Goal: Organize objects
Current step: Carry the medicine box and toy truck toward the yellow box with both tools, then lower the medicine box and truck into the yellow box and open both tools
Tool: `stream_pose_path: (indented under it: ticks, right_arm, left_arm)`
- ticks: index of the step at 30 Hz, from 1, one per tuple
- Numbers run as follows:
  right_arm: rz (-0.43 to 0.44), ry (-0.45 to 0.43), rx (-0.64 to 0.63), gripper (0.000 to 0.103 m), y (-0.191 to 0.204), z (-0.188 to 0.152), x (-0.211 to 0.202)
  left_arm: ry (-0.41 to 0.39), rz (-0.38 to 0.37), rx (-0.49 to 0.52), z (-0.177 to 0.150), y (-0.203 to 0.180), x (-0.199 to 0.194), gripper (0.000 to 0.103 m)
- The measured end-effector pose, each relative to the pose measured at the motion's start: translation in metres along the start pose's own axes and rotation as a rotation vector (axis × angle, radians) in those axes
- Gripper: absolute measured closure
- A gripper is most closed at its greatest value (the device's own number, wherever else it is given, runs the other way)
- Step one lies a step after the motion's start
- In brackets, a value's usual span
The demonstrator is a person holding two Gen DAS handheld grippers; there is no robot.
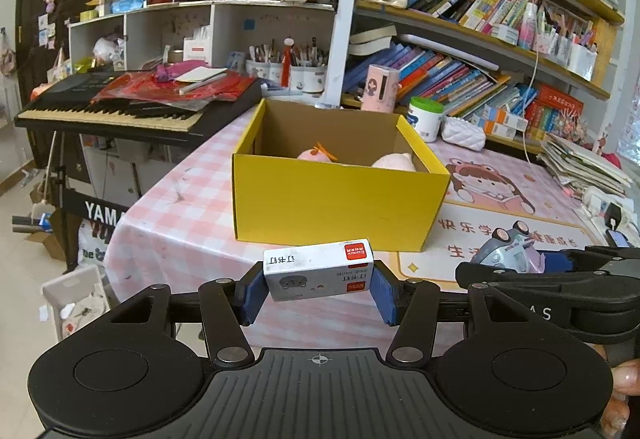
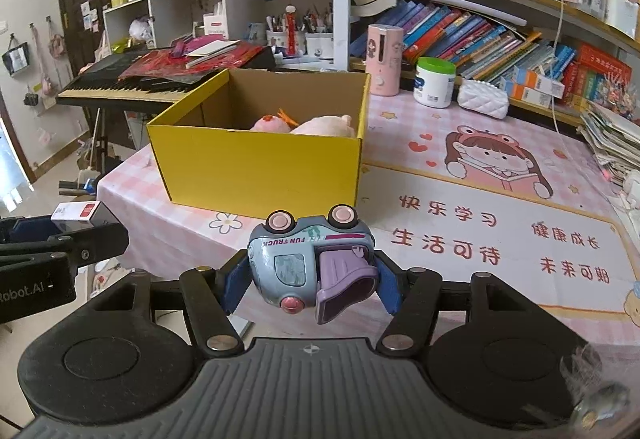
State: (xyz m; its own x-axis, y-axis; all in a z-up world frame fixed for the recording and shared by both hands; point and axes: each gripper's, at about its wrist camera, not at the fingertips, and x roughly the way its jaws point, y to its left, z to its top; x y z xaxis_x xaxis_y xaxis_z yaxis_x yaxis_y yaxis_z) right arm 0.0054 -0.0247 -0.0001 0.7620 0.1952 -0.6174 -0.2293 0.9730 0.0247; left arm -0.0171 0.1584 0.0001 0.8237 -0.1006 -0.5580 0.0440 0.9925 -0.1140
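From the left wrist view, the left gripper (image 1: 319, 289) holds a small white staple box (image 1: 319, 271) crosswise, its blue fingers (image 1: 252, 297) pinching the two short ends. The box looks light and stiff, thin card that would dent under a hard squeeze, so gripping it by the ends seems sound. It hangs in the air just in front of the yellow box (image 1: 340, 195), below that box's open top. Inside the yellow box, two pink plush toys (image 1: 394, 162) lie against the far side. The right gripper (image 1: 560, 271) shows off to the right of the yellow box, carrying the toy truck (image 1: 510, 247).

From the right wrist view, the right gripper (image 2: 310, 279) has its fingers (image 2: 236, 289) spread about as wide as the blue-grey toy truck (image 2: 310, 259) and closed on its flanks. The truck is turned wheels-up, with a purple chute at its lower end. It is probably hard, smooth plastic, light but rounded, so it may slip or twist; the flat sides are the better hold. It hovers above the pink surface (image 2: 480, 199), just in front of the yellow box (image 2: 260, 167). The left gripper (image 2: 60, 251) is to the left of that box with the staple box (image 2: 80, 213).
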Motion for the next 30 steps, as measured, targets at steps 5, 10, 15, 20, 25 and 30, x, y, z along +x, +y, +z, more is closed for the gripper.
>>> stream_pose_path:
  ticks: [5,10,15,20,25,30]
  right_arm:
    - [0.018,-0.012,-0.012,0.042,0.003,0.011,0.014]
    - [0.046,-0.092,-0.042,0.042,0.007,0.034,0.026]
    - [0.081,-0.148,-0.105,0.042,0.008,0.066,0.047]
    - [0.11,-0.167,-0.145,0.042,0.002,0.098,0.077]
    - [0.127,-0.172,-0.159,0.042,-0.008,0.125,0.107]
    - [0.163,-0.139,-0.189,0.042,-0.016,0.14,0.137]
  left_arm:
    - [-0.023,0.019,0.003,0.008,0.001,0.005,0.05]
    - [-0.073,0.049,-0.008,0.028,0.004,0.015,0.05]
    - [-0.104,0.079,-0.03,0.05,0.006,0.036,0.05]
    - [-0.125,0.117,-0.052,0.072,0.006,0.063,0.05]
    - [-0.128,0.158,-0.059,0.09,0.002,0.086,0.05]
    - [-0.095,0.186,-0.028,0.102,-0.008,0.116,0.05]
